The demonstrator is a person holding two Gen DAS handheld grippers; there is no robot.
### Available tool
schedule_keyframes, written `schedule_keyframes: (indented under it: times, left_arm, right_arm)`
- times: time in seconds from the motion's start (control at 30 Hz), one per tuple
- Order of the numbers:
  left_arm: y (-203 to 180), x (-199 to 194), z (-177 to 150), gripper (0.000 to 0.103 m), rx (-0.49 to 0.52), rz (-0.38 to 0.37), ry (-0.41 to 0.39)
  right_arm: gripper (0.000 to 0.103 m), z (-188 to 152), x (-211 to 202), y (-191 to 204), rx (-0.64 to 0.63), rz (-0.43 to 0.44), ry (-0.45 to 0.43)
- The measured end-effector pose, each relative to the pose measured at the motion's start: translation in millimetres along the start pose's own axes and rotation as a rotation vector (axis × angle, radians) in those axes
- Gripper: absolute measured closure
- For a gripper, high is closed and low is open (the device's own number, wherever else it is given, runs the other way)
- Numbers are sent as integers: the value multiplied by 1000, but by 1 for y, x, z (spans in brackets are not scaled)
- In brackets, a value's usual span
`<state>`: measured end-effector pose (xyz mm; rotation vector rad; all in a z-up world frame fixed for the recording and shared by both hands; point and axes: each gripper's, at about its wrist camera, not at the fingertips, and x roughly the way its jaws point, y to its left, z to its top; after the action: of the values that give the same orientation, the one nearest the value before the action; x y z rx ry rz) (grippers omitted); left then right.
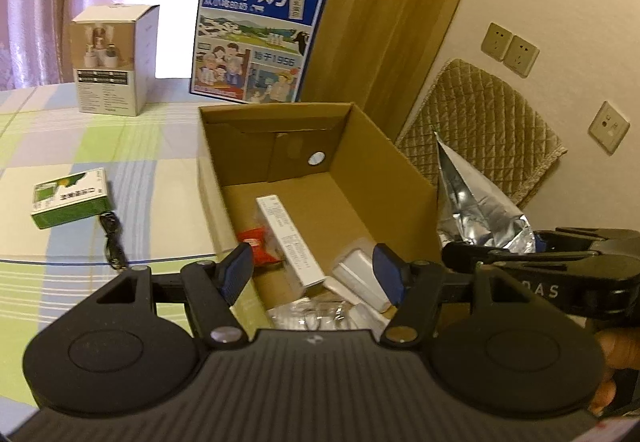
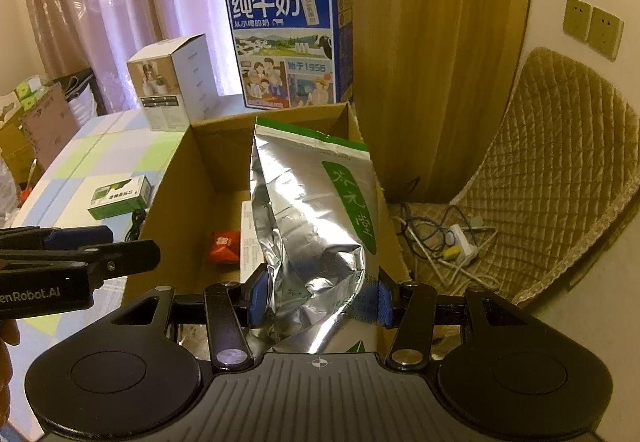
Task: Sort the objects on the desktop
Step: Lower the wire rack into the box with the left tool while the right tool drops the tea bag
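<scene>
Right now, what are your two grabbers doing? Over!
Left gripper open, empty, over the cardboard box. Right gripper clamped on the silver foil bag, above the box. Green packet and black cable lie on the table.

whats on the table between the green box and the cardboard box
Left wrist view: only a coiled black cable lies between the green box and the cardboard box.

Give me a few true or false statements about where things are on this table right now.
1. The right tool grips a silver foil pouch. True.
2. The open brown cardboard box is empty. False: a small red packet and a long white carton lie inside.
3. The small green-and-white box lies on the checked tablecloth, outside the cardboard box. True.
4. The left tool holds the red packet. False: nothing sits between its pads.
</scene>
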<state>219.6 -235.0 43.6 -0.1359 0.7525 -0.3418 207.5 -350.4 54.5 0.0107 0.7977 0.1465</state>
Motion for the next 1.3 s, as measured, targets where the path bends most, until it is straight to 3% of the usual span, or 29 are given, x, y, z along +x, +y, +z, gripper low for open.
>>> schedule_keyframes:
  times: [0.8,0.87,0.93,1.3]
  left_arm:
    - [18,-9,-8,42,-16,20,-4]
    - [19,-9,-7,42,-19,18,-4]
    - [21,-9,-8,42,-21,19,-3]
    - [29,-13,-15,42,-38,29,2]
  right_arm:
    - [54,11,19,18,-41,14,25]
    - [48,12,18,17,-32,30,5]
    - [28,14,15,15,-7,51,-34]
    - [23,12,-5,10,33,31,-85]
